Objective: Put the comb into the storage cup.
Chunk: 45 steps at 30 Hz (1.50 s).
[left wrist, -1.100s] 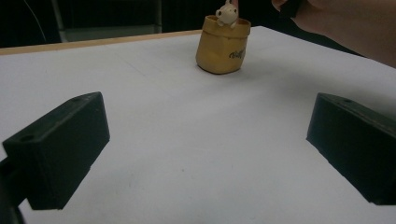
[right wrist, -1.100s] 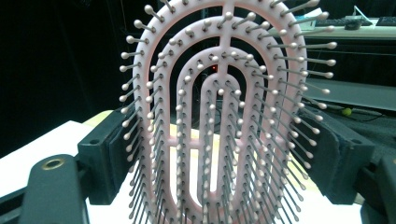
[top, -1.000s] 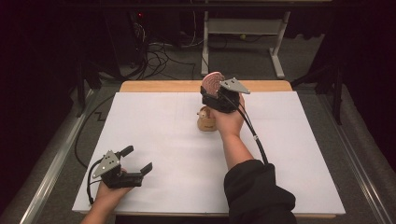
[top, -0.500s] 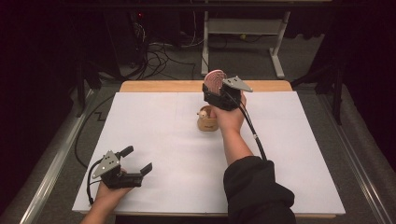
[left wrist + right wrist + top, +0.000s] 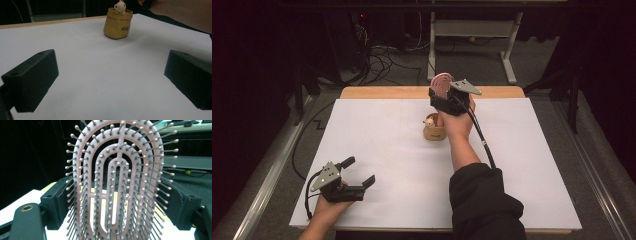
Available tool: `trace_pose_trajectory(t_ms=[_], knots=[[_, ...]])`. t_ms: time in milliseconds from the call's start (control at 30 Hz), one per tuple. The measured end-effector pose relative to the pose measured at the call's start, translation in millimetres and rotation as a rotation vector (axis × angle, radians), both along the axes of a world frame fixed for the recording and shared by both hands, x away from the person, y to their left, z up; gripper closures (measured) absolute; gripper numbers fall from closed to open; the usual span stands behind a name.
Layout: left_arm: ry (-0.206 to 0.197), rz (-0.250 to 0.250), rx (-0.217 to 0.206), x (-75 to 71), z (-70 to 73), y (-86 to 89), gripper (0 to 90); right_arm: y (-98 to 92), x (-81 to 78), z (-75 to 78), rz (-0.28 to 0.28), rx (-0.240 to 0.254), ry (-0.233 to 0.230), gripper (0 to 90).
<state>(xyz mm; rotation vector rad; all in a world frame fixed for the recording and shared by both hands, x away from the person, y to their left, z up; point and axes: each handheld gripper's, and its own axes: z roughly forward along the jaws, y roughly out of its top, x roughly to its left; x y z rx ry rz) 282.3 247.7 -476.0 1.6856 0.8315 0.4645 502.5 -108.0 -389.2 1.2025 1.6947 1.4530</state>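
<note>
A pink vented hairbrush head (image 5: pixel 120 182) with ball-tipped bristles stands upright between my right gripper's (image 5: pixel 120 202) two jaws, which are shut on its sides. From above, that right gripper (image 5: pixel 443 95) is held up over the far middle of the table with the hairbrush (image 5: pixel 442 82) pointing away. Just below it on the white sheet sits a small tan pouch (image 5: pixel 433 131) with a little white figure (image 5: pixel 430 121) poking out of it. The pouch (image 5: pixel 117 23) stands far ahead of my left gripper (image 5: pixel 110 82), which rests open and holds nothing near the front left (image 5: pixel 359 172).
The white sheet (image 5: pixel 377 145) covers a wooden table whose edge (image 5: pixel 382 92) shows at the back. Cables (image 5: pixel 382 55) and a desk frame (image 5: pixel 472 35) lie on the floor beyond. A metal rail (image 5: pixel 267 180) runs along the left.
</note>
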Motion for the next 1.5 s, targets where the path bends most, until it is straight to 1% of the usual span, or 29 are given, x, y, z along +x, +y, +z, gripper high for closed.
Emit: trace_pose_trajectory(t_ms=[133,200,700,1133,1333,1500], knots=[[0.000,-0.002,0.000,-0.2,-0.1,0.1,0.0,1.0,2.2,-0.7,-0.005,-0.002,0.003,18.9],[0.001,-0.002,0.000,-0.3,-0.1,0.4,0.0,2.2,3.7,-1.1,-0.003,-0.011,0.002,18.9],[0.004,-0.005,0.002,-0.7,-0.8,0.8,0.0,4.1,10.2,-2.2,-0.017,-0.019,0.015,18.3],[0.006,-0.005,0.000,-0.3,-1.4,1.5,0.0,4.8,15.4,-6.0,-0.029,-0.013,0.016,17.8],[0.008,-0.003,-0.002,-0.2,-1.5,1.8,0.0,4.0,17.4,-7.4,-0.030,-0.012,0.023,17.3],[0.008,-0.003,-0.003,-0.2,-1.5,1.7,0.0,2.9,18.7,-9.1,-0.035,-0.022,0.032,18.1]])
